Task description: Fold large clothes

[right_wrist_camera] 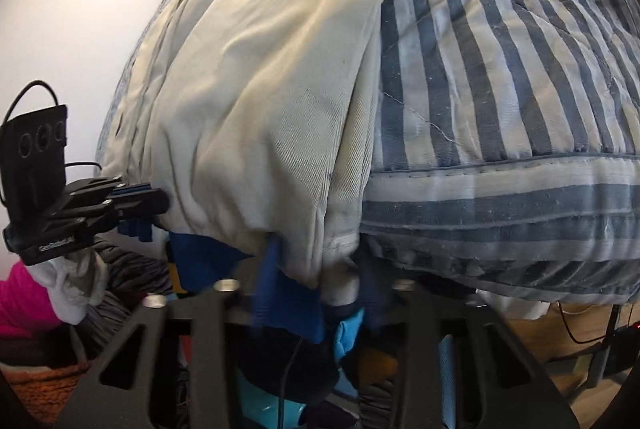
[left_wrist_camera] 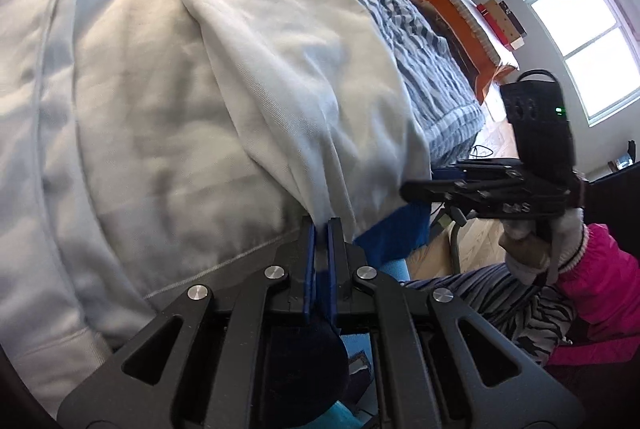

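left tongs (left_wrist_camera: pixel 321 229) clamped on garment (left_wrist_camera: pixel 200 89) hem | right tongs (right_wrist_camera: pixel 320 257) apart, blurred, seemingly straddling hem | quilt (right_wrist_camera: pixel 500 69) beneath

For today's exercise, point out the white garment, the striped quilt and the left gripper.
white garment (left_wrist_camera: pixel 224 69), left wrist view, on its folded-over upper layer.
striped quilt (right_wrist_camera: pixel 500 69), right wrist view, on its top surface.
left gripper (left_wrist_camera: pixel 320 229), left wrist view, between its blue fingertips.

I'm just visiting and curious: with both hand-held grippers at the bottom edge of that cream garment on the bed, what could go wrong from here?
1. The left hand-held gripper pinches only a thin bit of the cream garment's hem; a pull might slip it free.
2. The right hand-held gripper looks blurred, its hold unclear, so the fold may go uneven.
3. The blue cloth beneath the hem could get dragged along, rumpling the striped quilt.
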The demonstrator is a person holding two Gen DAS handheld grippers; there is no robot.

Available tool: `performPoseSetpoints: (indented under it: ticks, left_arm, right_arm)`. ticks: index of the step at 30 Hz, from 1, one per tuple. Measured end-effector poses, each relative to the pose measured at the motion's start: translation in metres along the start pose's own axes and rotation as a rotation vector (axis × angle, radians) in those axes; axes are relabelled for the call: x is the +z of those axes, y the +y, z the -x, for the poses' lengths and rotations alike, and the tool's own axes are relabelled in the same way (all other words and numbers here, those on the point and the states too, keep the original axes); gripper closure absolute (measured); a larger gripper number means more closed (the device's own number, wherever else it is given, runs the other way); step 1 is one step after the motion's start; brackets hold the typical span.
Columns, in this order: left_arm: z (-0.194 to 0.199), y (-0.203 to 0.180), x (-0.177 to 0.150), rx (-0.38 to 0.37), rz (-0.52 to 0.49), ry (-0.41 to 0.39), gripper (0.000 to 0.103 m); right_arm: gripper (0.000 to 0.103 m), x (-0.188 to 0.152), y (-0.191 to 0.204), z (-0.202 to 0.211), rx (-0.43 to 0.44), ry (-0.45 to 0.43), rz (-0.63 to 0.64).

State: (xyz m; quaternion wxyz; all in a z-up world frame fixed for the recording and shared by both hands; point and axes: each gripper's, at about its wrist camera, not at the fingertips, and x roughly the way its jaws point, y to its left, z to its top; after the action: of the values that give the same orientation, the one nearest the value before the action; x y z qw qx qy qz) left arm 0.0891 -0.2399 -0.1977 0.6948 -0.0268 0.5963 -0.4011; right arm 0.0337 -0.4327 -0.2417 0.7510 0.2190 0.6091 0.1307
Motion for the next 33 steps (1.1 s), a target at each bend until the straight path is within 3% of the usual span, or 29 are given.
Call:
performPoseSetpoints:
  ticks: [1,4,10,14,15,19,25,28,31,33]
  left_arm:
    - [0.002,-0.001,0.0,0.001,0.002,-0.004,0.101]
    - [0.019,0.0,0.006,-0.008,0.018,-0.051,0.101]
    - [0.014,0.001,0.031,-0.017,0.045,-0.102,0.101]
    - [-0.012,0.005,0.039,0.152,0.0,-0.076,0.101]
    - [-0.023,0.012,0.038,0.221,0.012,-0.047,0.101]
    - [-0.015,0.018,0.036,0.175,0.044,-0.072,0.101]
    - [0.02,-0.013,0.044,0.172,-0.03,-0.237,0.101]
    - [0.0,-0.017,0.047,0.169,-0.045,-0.182,0.101]
    - [-0.029,-0.005,0.044,0.169,-0.031,-0.074,0.101]
    - [-0.026,-0.003,0.038,0.165,-0.019,-0.083,0.101]
  right_arm:
    - [0.087,-0.004,-0.001,0.006,0.027,-0.002,-0.003]
    - [0.089,-0.004,0.0,0.02,0.086,-0.032,-0.012]
    - [0.083,-0.004,0.0,0.029,0.113,-0.043,-0.007]
    - [0.082,-0.003,-0.005,0.019,0.131,-0.023,-0.062]
    - [0.087,-0.003,-0.009,0.016,0.145,-0.022,-0.075]
    - [0.091,-0.004,-0.002,0.034,0.166,-0.055,-0.04]
    - [0.092,-0.001,0.004,0.051,0.179,-0.093,-0.039]
    - [0.092,-0.001,0.011,0.056,0.164,-0.106,-0.022]
    - [0.092,-0.004,0.023,0.057,0.155,-0.119,-0.01]
    - [0.092,-0.003,0.03,0.057,0.142,-0.12,0.003]
